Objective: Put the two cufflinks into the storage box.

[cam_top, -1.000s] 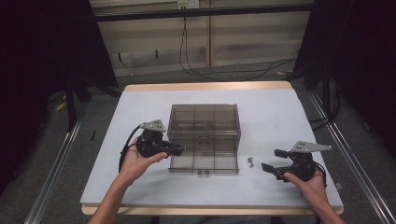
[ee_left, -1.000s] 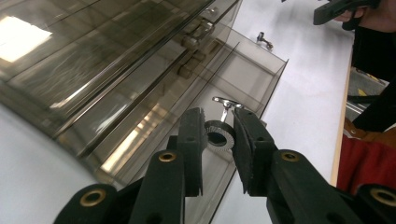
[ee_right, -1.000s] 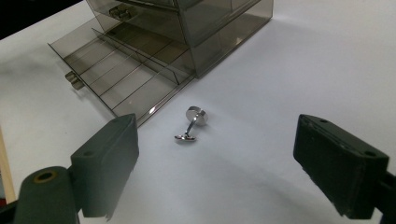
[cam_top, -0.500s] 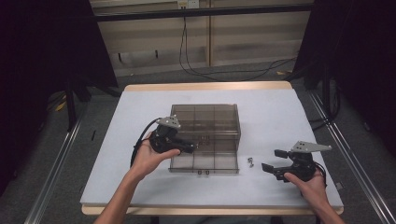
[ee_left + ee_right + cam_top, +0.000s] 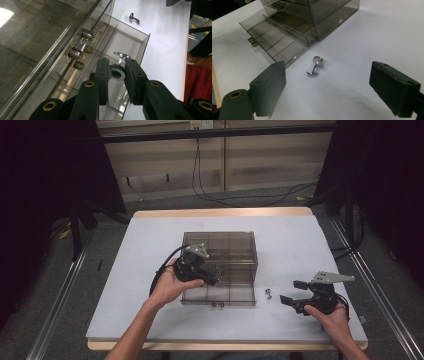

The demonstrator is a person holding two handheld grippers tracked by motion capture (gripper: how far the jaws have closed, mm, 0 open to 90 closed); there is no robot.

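Two cufflinks in play: one (image 5: 117,72) is pinched between the narrowed jaws of the left gripper (image 5: 117,75), held over the pulled-out drawer (image 5: 220,295) of the smoky plastic organiser (image 5: 220,252); the other cufflink (image 5: 316,65) lies on the white table (image 5: 150,250) just beside the drawer's right front corner. Right gripper (image 5: 327,82) rests near the table's front right, jaws wide and empty, aimed at that loose piece. Judged step: dropping the held cufflink into a drawer compartment. To do it well, centre it between the dividers, lower it close to the floor, then let go, so it does not bounce across a partition. Held piece: round face toward the camera, stem running away toward the toggle. Loose piece: long axis along its stem, disc end toward the organiser, toggle bar nearer the right gripper.
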